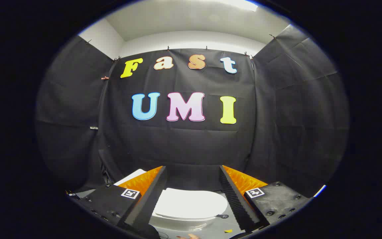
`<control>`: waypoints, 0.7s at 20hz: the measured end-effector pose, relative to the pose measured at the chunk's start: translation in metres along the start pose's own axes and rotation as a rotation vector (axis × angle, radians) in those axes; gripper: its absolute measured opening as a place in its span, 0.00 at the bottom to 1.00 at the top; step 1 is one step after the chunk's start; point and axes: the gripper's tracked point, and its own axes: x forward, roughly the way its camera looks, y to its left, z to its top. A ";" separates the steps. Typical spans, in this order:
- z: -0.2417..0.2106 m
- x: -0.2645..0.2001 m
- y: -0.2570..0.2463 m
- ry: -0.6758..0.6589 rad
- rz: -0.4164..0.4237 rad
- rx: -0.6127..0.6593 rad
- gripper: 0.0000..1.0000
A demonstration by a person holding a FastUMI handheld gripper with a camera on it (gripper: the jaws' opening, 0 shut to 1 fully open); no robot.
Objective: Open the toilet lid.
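We're holding the claw (192, 171) w/ fingers wide apart, gripping nothing; toilet lid (191, 203) lying closed below, between them, awaiting approach.

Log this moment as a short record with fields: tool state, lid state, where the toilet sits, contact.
tool: open, fingers spread wide, holding nothing
toilet lid: white, closed, lying flat
toilet position: below and between the fingers, near the black cloth wall
contact: none visible; fingers apart from the lid
small dark item: just beside the lid's right edge, too small to identify
task status: lid not yet lifted
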 end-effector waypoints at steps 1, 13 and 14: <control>0.002 -0.002 0.002 -0.002 -0.002 -0.009 1.00; 0.002 -0.004 0.003 0.010 -0.004 -0.019 0.98; 0.002 -0.005 0.003 0.010 -0.004 -0.016 0.98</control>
